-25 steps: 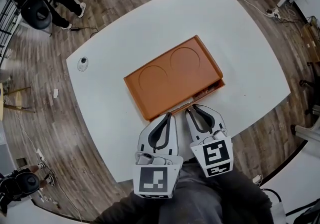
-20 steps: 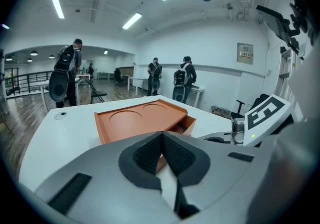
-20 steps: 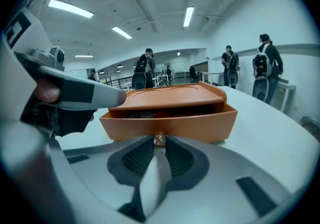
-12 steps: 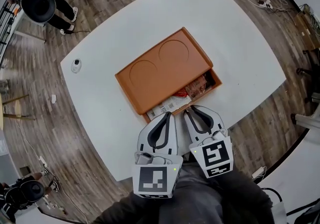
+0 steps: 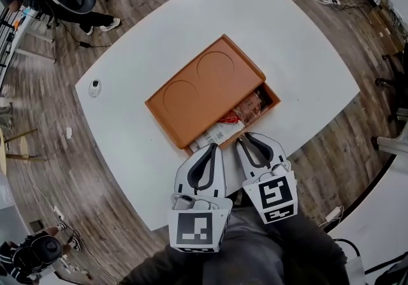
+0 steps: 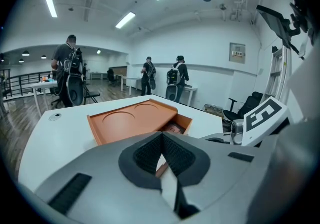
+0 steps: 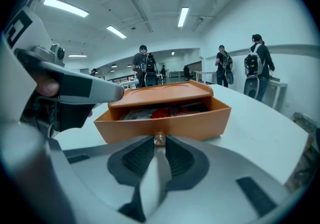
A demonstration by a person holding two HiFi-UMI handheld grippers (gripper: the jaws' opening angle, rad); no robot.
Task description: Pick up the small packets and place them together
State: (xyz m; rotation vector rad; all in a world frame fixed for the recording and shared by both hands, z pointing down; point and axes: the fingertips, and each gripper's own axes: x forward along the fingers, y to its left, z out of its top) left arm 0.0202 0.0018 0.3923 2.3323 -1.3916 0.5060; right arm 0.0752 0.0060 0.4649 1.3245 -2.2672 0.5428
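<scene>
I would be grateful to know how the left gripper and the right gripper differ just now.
The right gripper is shut on the small knob of the orange drawer; the left gripper is shut on nothing. The right gripper sits at the drawer's front middle; the left gripper sits off to its side. Both point at the orange box, side by side.

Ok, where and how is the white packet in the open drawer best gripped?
Probably by its exposed near end, from above: the white packet seems to lie flat in the drawer, the box top covers its far part, and the drawer's front wall blocks a level approach.
</scene>
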